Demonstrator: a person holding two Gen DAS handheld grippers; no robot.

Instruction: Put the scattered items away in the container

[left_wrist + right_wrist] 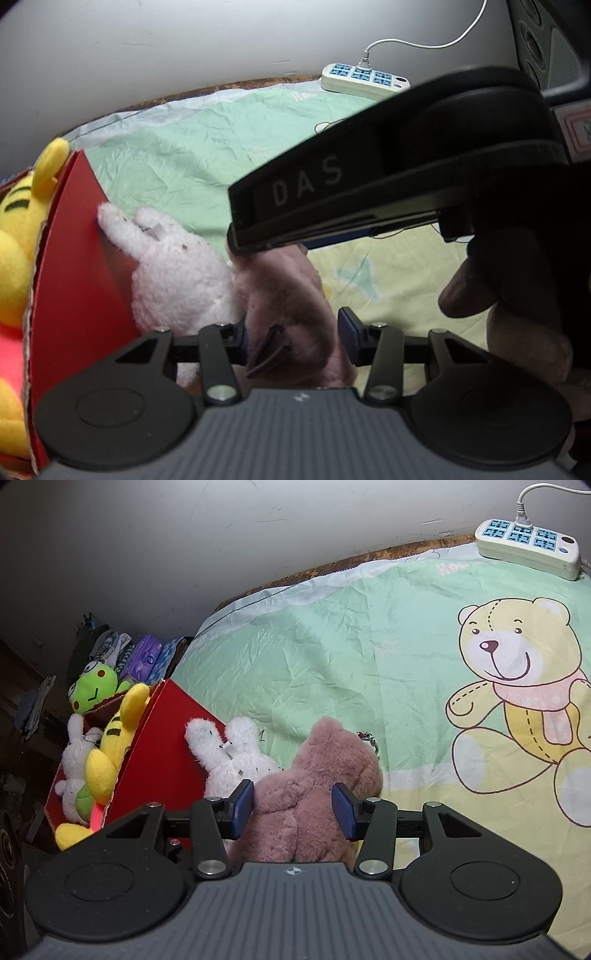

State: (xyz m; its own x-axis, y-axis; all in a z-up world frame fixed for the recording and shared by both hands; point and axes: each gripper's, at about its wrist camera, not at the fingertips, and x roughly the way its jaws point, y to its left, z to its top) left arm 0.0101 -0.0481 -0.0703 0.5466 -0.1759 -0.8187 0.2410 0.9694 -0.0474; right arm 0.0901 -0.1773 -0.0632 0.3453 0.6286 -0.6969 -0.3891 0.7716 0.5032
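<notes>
A pink plush bear (288, 295) lies on the sheet beside a red box (81, 258). My left gripper (295, 338) is shut on the bear's lower body, with a blue pad against the fur on each side. My right gripper (291, 808) stands open around the same bear (314, 794), its pads flanking it without squeezing. In the left wrist view one of its fingers (295, 199) hangs just over the bear. A white plush bunny (229, 753) leans on the red box (162, 746). The box holds a yellow plush (110, 746) and other soft toys.
A white power strip (528, 548) with a plugged-in cable lies at the far edge by the wall. The green sheet with its printed teddy (517, 686) spreads out to the right. A green frog plush (94, 690) sits behind the box, where the bed edge drops off. A person's hand (498, 295) holds the right gripper.
</notes>
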